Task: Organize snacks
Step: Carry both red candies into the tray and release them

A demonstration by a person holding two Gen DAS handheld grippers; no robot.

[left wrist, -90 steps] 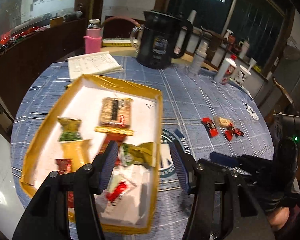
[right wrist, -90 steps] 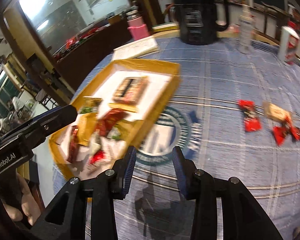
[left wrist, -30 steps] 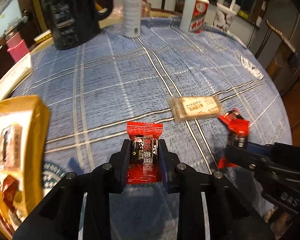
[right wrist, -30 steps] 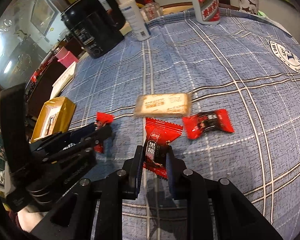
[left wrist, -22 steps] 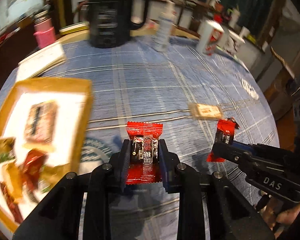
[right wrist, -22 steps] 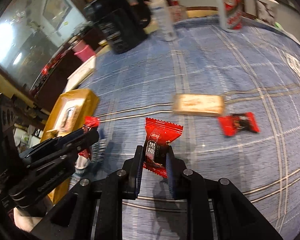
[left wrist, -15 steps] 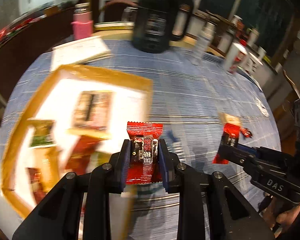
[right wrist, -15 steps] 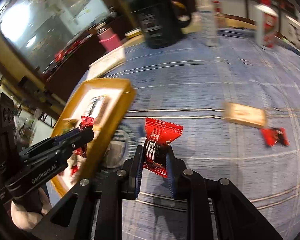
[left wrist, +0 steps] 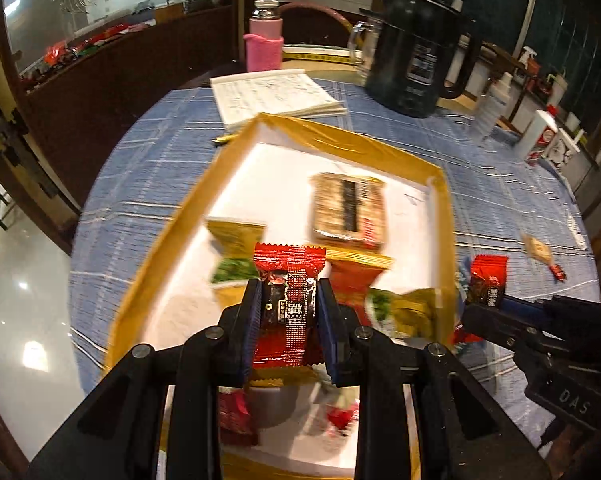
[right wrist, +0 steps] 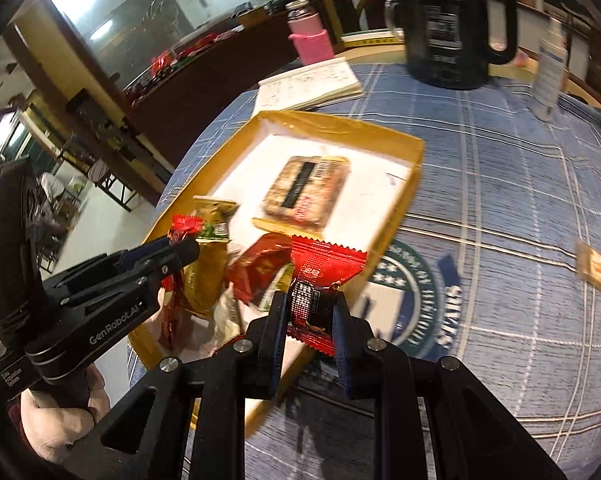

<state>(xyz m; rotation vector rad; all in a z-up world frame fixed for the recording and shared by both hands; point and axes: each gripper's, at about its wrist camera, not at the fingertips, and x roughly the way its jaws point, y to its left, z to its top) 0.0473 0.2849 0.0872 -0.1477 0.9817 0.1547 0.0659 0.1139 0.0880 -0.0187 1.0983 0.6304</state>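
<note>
Left claw [left wrist: 287, 312]: clamped on red snack packet [left wrist: 288, 280], above gold tray [left wrist: 340, 140].
Right claw [right wrist: 312, 316]: clamped on second red packet [right wrist: 320, 276] (near tray's right rim).
Table [right wrist: 500, 184]: blue plaid cloth.

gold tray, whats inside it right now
Inside the gold tray lie a brown biscuit pack, green-and-gold packets and red wrappers. The left tongs and their red candy cover its middle.

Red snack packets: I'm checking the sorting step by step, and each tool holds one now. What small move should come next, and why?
Probably lower the left tool a little and open it. Its red packet already hangs over the yellow tray with the other snacks, so it should drop inside. The right tool with its packet looks nearer the tray's edge and should move further in first.
</note>
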